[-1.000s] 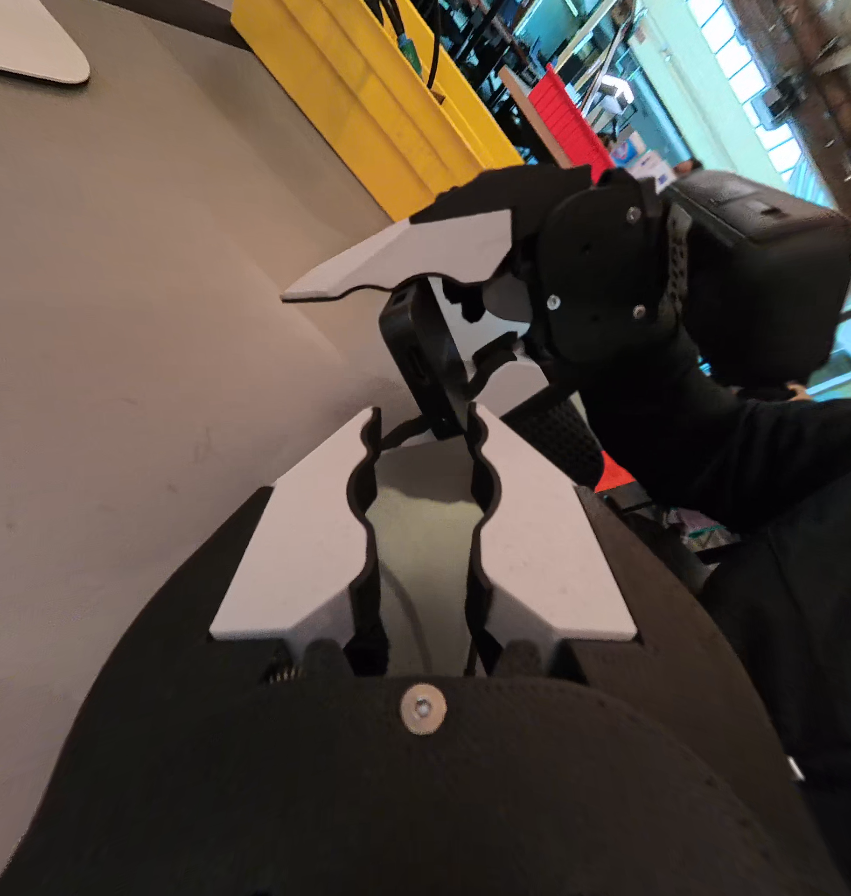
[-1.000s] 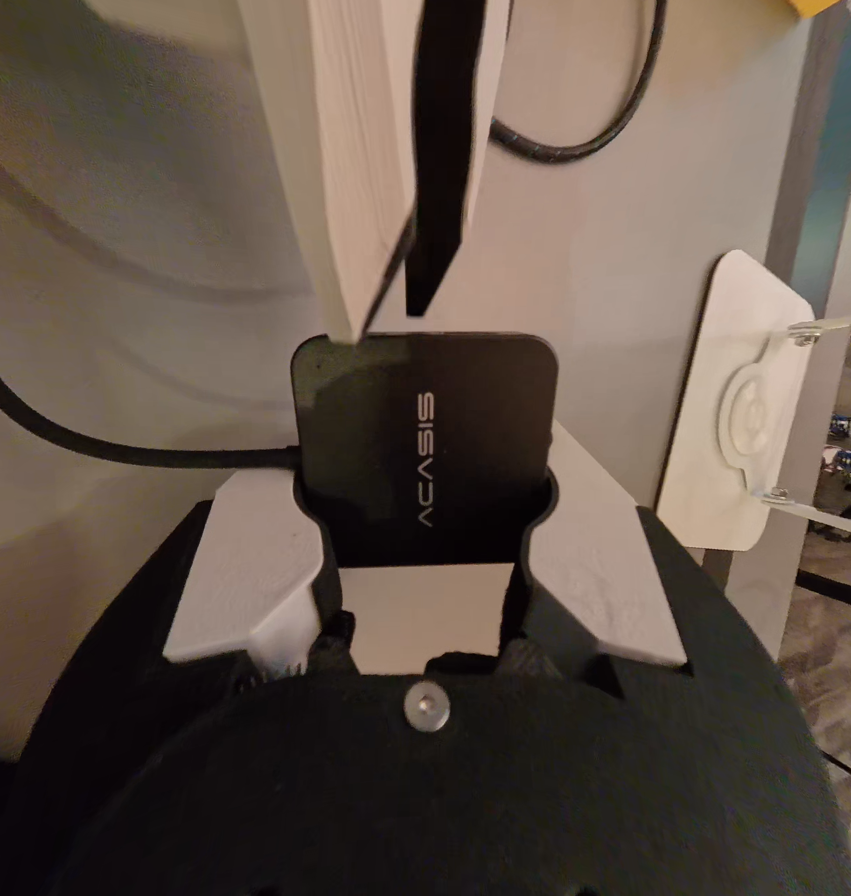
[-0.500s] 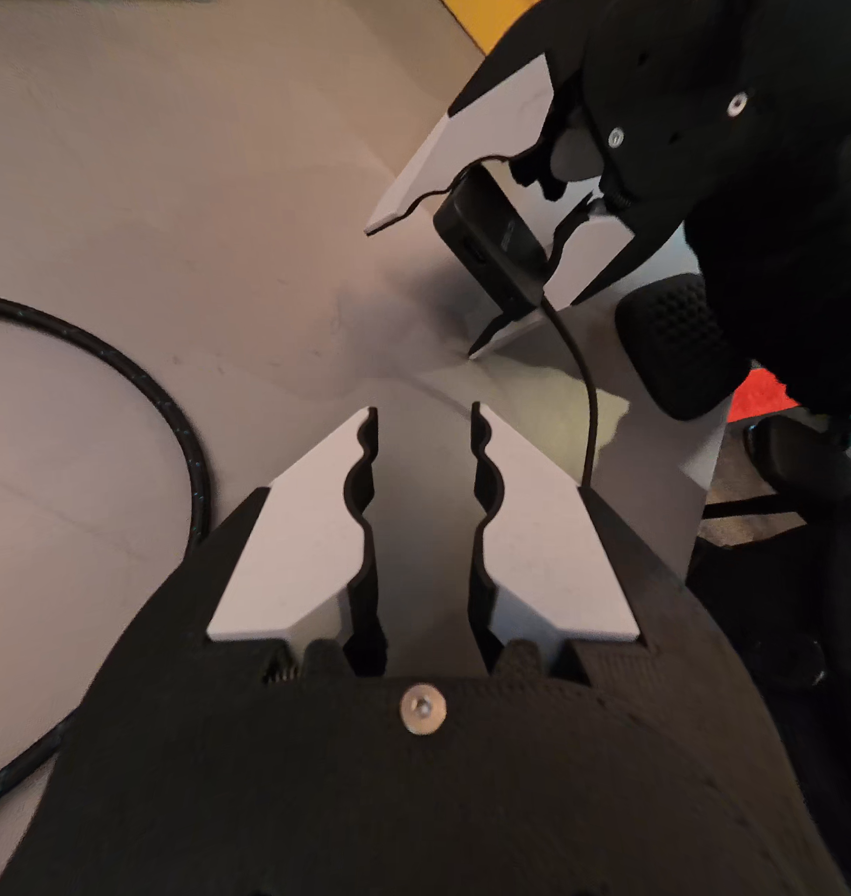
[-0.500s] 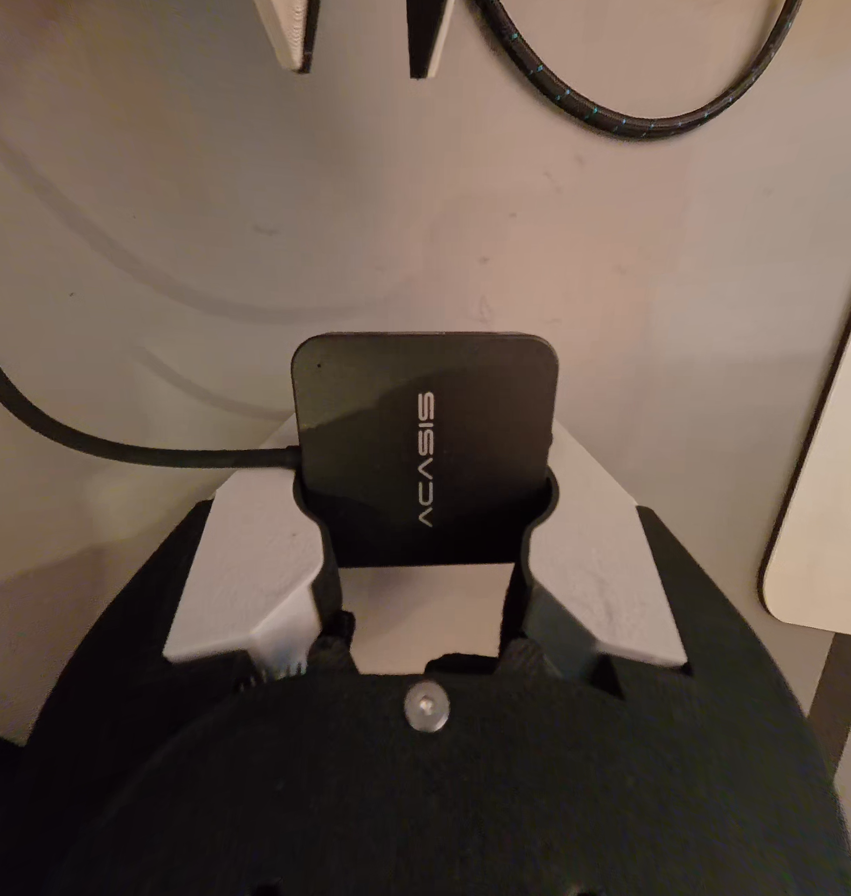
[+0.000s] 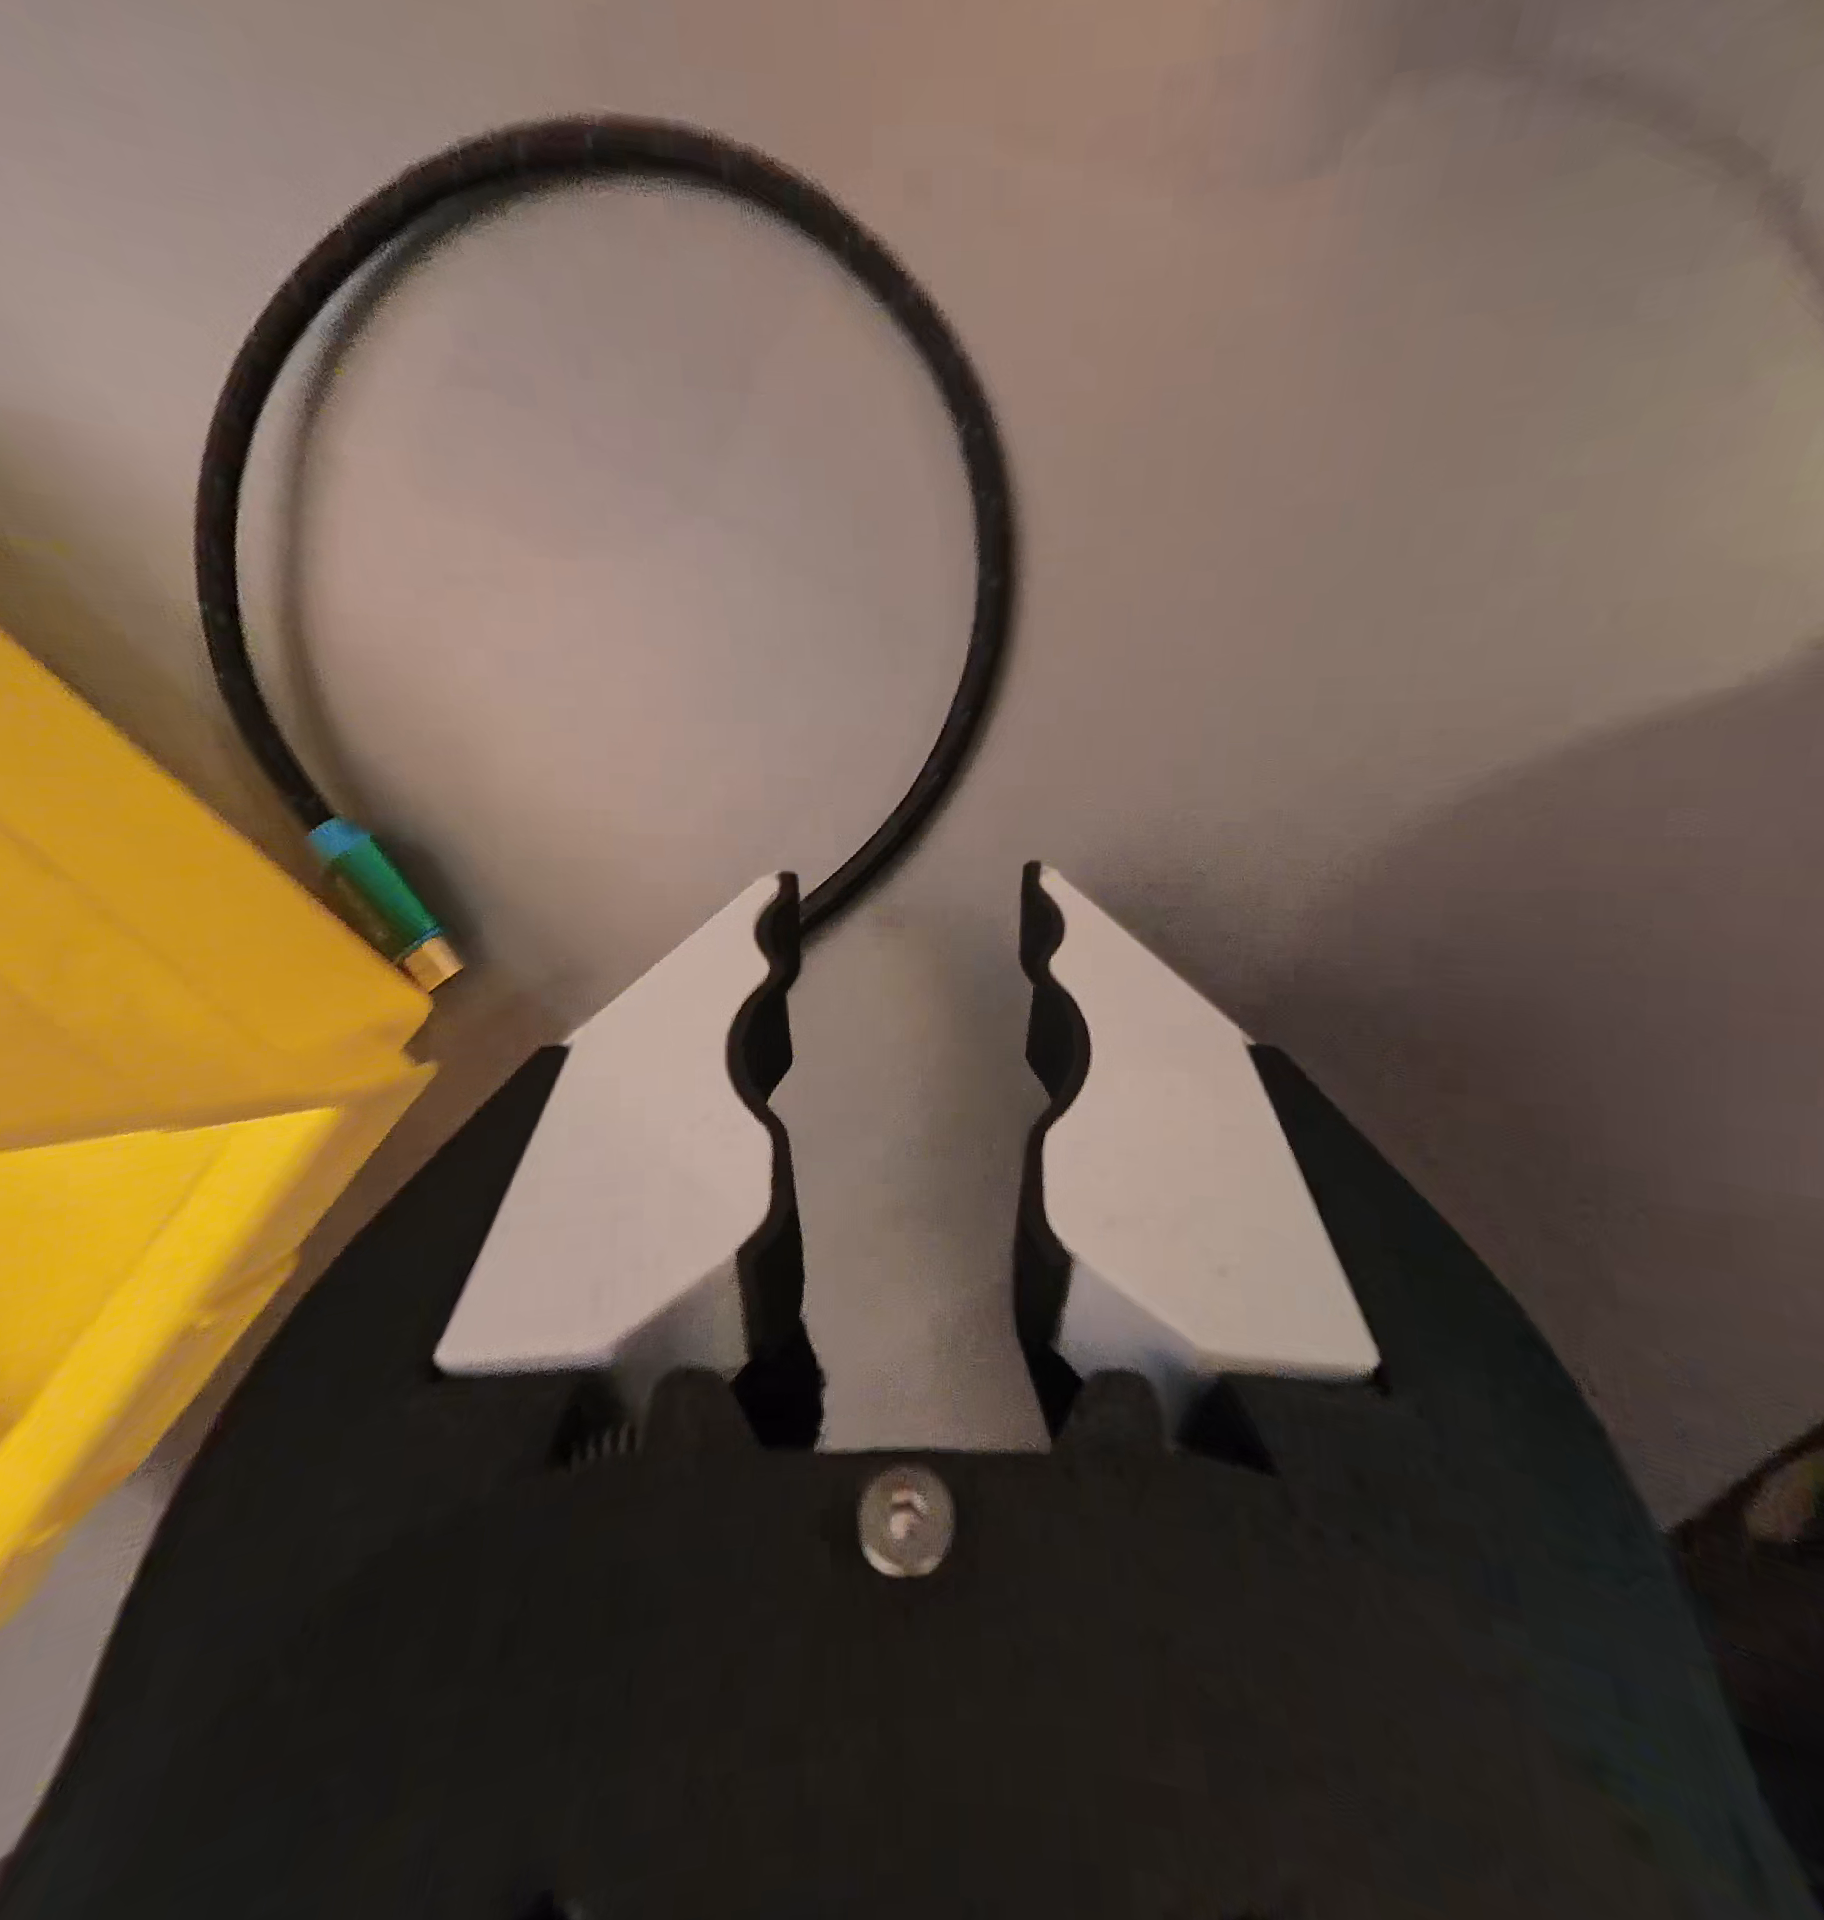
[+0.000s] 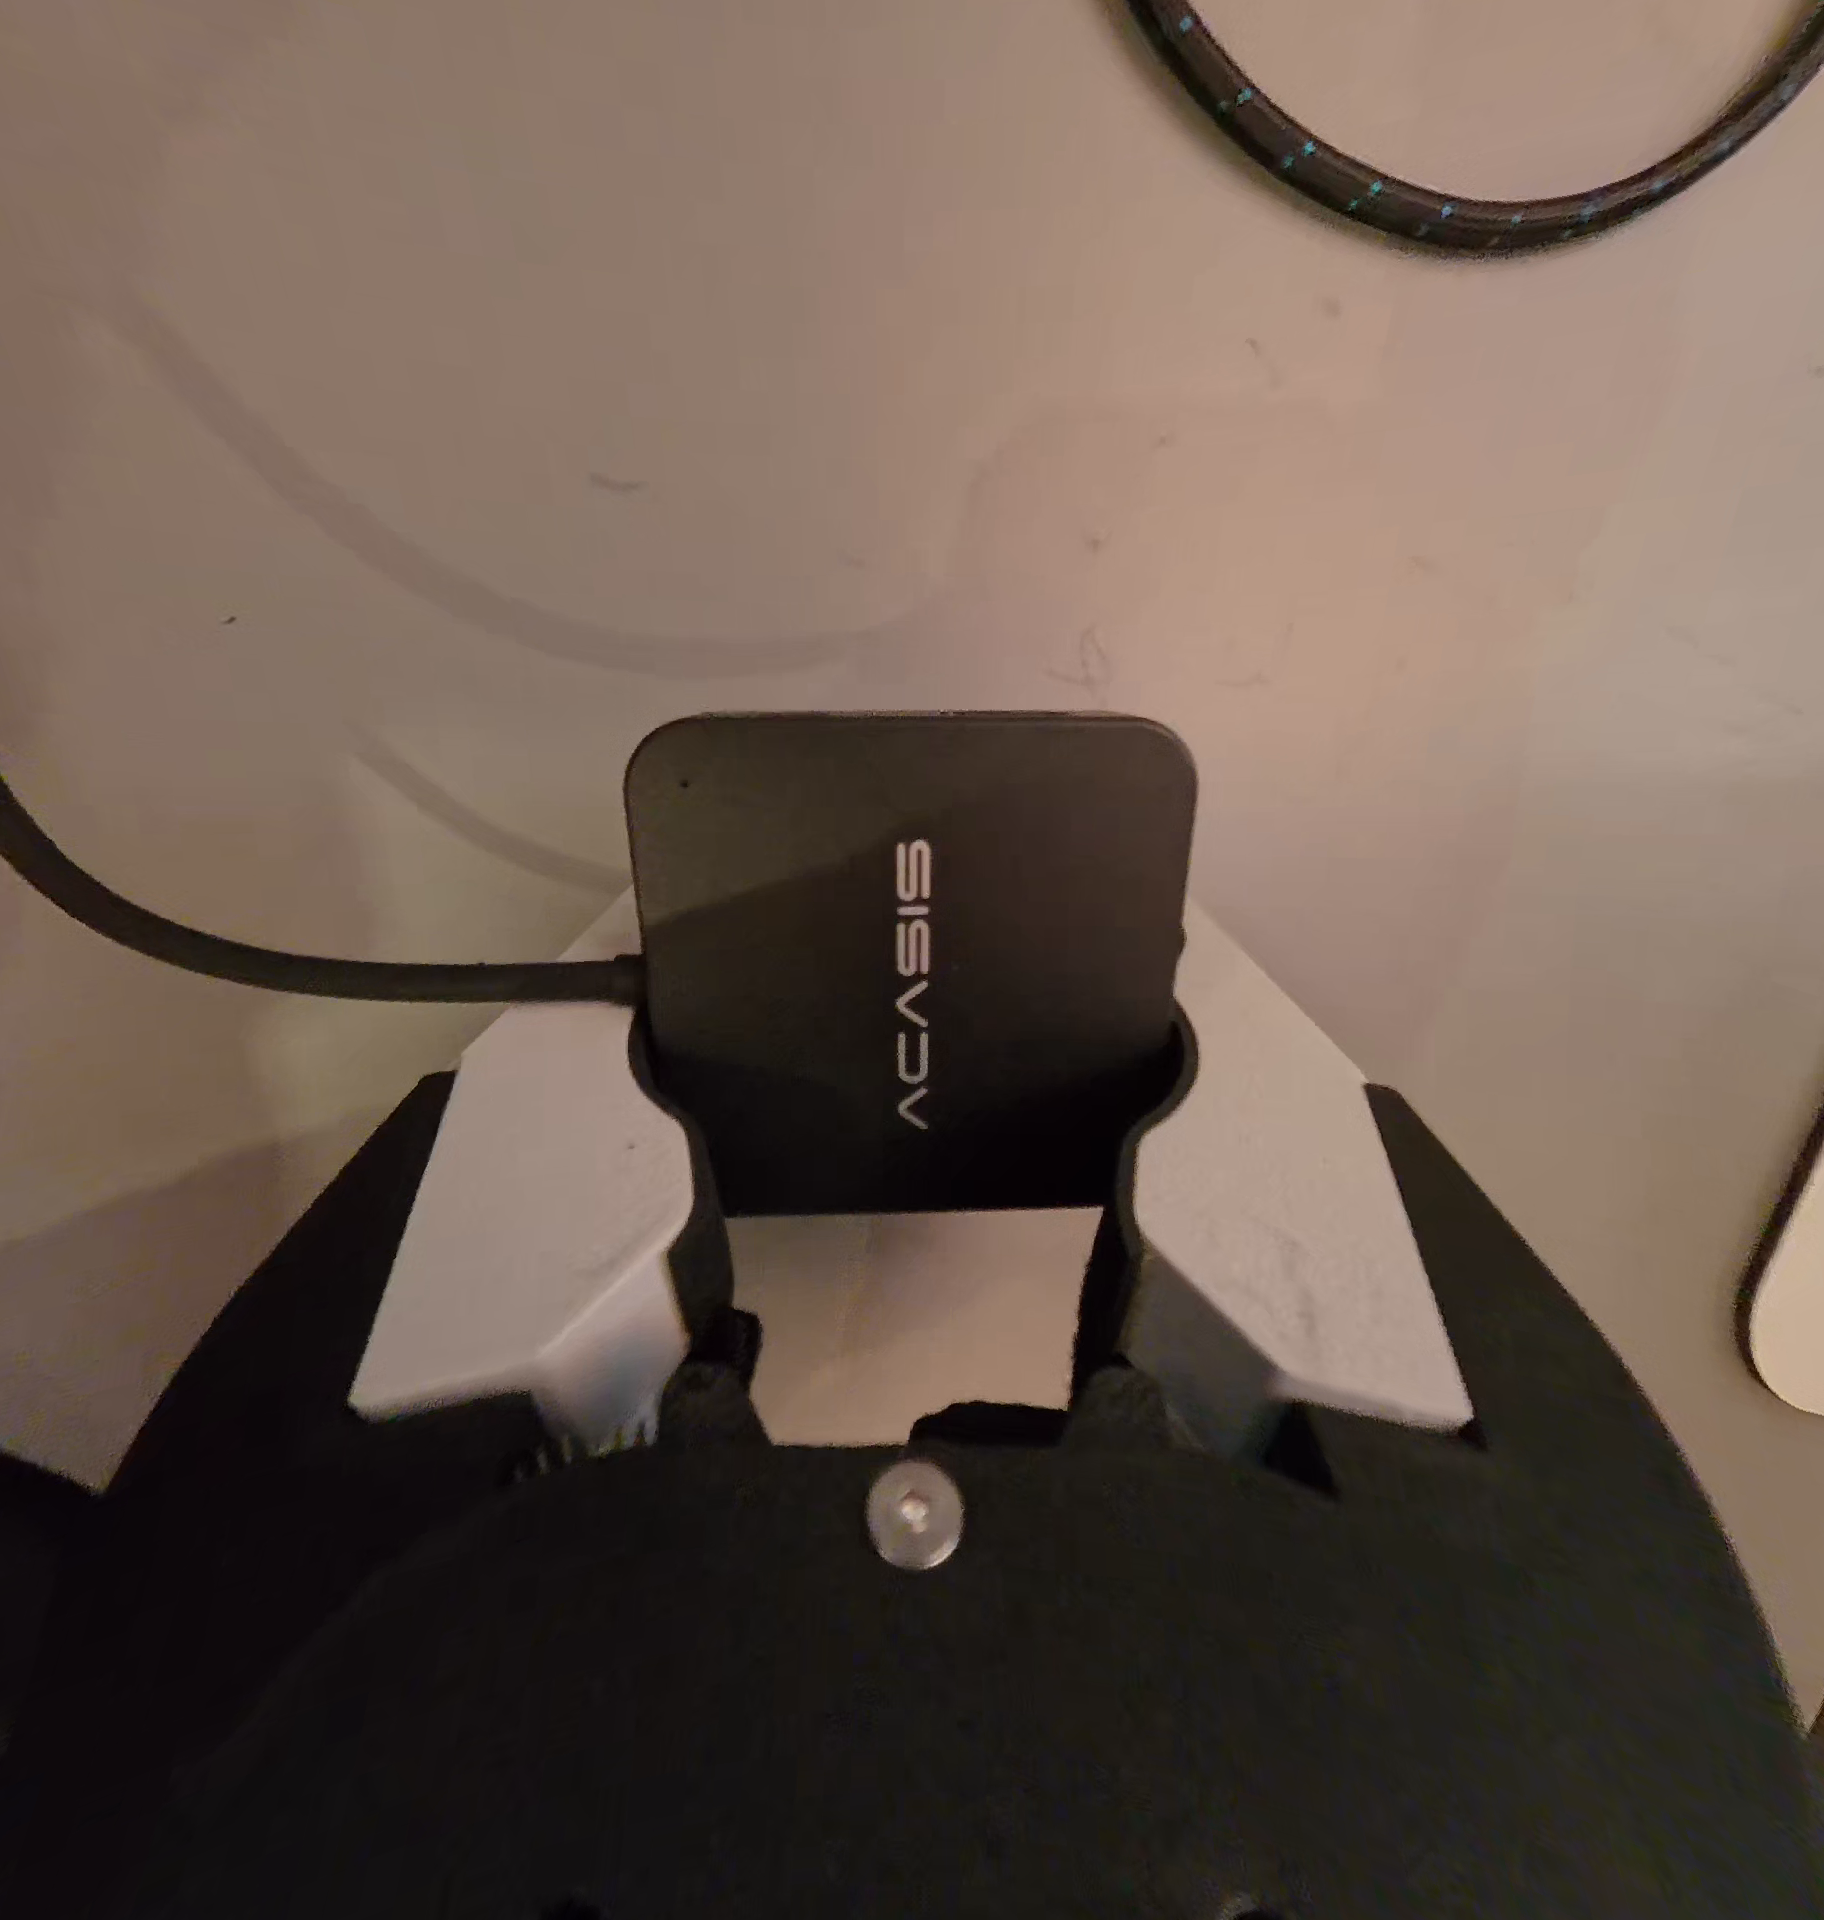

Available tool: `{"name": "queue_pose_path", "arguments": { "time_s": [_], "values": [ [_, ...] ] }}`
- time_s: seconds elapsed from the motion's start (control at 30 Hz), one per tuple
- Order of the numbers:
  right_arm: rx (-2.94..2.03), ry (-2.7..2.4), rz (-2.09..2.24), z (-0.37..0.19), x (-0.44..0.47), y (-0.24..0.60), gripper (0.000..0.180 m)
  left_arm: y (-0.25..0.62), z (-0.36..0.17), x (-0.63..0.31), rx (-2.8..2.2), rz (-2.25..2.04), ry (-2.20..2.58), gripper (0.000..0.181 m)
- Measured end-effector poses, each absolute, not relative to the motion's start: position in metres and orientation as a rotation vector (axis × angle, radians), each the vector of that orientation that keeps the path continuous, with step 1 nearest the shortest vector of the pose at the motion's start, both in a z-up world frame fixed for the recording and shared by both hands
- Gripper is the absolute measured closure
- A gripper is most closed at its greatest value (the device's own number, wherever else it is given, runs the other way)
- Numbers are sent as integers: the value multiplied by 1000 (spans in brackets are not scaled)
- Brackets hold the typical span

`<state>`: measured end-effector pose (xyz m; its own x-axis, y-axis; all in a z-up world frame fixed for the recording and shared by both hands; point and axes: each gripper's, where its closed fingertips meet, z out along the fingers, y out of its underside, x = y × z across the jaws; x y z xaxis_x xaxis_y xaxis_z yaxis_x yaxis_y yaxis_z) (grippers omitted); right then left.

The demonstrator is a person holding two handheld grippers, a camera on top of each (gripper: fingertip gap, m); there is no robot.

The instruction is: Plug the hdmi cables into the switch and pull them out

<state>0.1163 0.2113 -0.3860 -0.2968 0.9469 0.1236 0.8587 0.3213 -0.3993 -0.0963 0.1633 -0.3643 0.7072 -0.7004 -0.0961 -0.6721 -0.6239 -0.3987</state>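
My right gripper (image 6: 908, 935) is shut on the black square switch (image 6: 908, 935), holding it flat just above the grey table; the switch's own thin black lead (image 6: 160, 935) runs off to the left. My left gripper (image 5: 906, 883) is open and empty, low over the table. In front of it a black braided HDMI cable (image 5: 596, 145) curls in a loop, and its green and blue plug (image 5: 378, 899) with a gold tip lies against a yellow bin. Part of that braided cable also shows at the top of the right wrist view (image 6: 1459, 208).
A yellow plastic bin (image 5: 108, 1039) stands at the left of the left wrist view, close to the plug. A white flat plate with a dark edge (image 6: 1822, 1278) lies at the right edge of the right wrist view. The grey table (image 6: 887, 416) lies under both grippers. The grippers' ends are close to 20 cm from one another.
My left gripper has swung away from the switch and the right gripper, leftward to the cable loop and yellow bin. The right gripper still holds the switch; the left fingers have left its view.
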Motion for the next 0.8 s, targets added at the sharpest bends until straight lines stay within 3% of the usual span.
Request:
{"name": "queue_pose_path", "arguments": {
  "time_s": [0.33,0.63,0.8],
  "values": [
    [-1660,-2348,456,-391,119,198,95,171,-387,-111,-2495,7,1214,145],
    [-1654,-2356,472,-391,120,197,94,174,-389,-98,-2461,-90,1244,167],
    [-1660,-2341,480,-391,120,198,95,176,-390,-94,-2447,-117,1216,170]
  ]
}}
